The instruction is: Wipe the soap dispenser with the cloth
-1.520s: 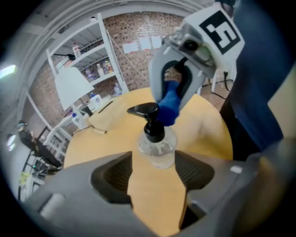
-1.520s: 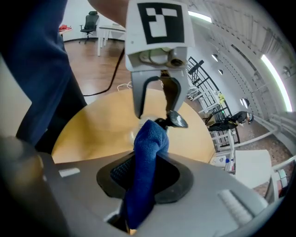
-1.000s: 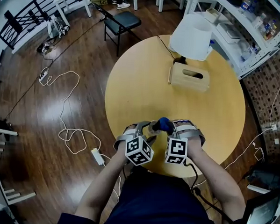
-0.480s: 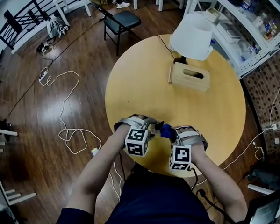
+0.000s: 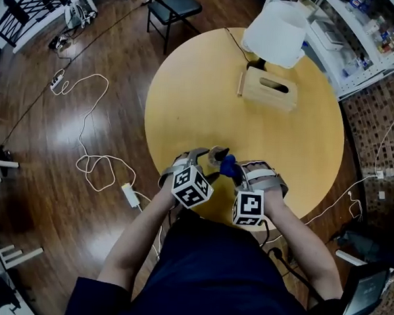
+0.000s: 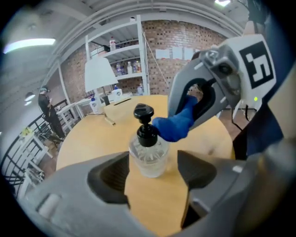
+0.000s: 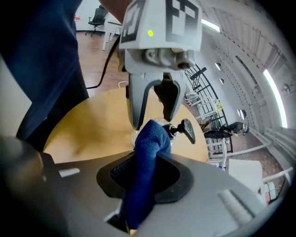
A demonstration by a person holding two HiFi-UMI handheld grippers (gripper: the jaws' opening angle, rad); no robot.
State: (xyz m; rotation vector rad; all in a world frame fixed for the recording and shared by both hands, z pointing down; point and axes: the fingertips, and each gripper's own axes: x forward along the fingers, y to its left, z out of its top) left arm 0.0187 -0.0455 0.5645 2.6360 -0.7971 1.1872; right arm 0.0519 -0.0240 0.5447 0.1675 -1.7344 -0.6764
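A clear glass soap dispenser (image 6: 148, 150) with a black pump stands on the round wooden table (image 5: 187, 100) near its front edge. My left gripper (image 6: 152, 169) has it between the fingertips. Its jaws have just been opening, and a gap shows on each side of the glass. My right gripper (image 7: 143, 173) is shut on a blue cloth (image 7: 145, 162), whose free end lies against the dispenser's neck (image 6: 173, 127) from the right. In the head view both grippers meet at the dispenser (image 5: 218, 155), left gripper (image 5: 206, 162) and right gripper (image 5: 239, 175), the cloth (image 5: 228, 166) between them.
A white lamp (image 5: 274, 32) and a wooden tissue box (image 5: 270, 89) stand at the table's far side. A black chair (image 5: 171, 4) is beyond the table. Cables (image 5: 85, 161) trail over the wooden floor at left. Shelving (image 5: 362, 30) fills the right.
The left gripper's marker cube has rolled a little. The right gripper with the cloth has shifted slightly left, closer to the dispenser.
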